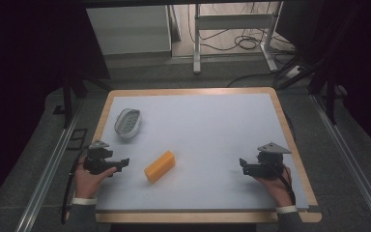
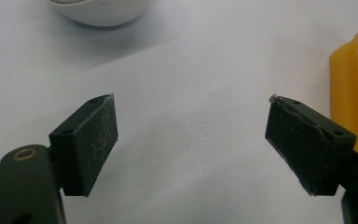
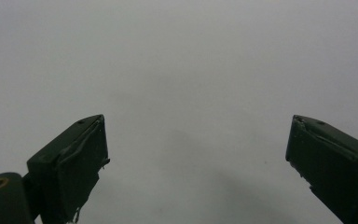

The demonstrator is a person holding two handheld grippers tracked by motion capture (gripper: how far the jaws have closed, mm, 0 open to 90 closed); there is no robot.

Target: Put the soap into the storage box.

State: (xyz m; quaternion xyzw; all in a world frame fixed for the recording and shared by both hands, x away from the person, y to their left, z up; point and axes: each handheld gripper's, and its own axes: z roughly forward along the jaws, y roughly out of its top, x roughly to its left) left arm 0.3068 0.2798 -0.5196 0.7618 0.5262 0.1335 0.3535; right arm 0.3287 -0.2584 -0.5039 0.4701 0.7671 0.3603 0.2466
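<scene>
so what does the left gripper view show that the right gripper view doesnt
Left gripper view: an edge of the yellow block by its right-hand jaw, and the rim of the white dish at the top; in the high view these lie ahead of the left gripper.

Right gripper view: bare grey mat ahead of the right gripper, darker and duller than in the left gripper view.

Both: two black jaws spread wide with nothing between them, over the same mat.
</scene>
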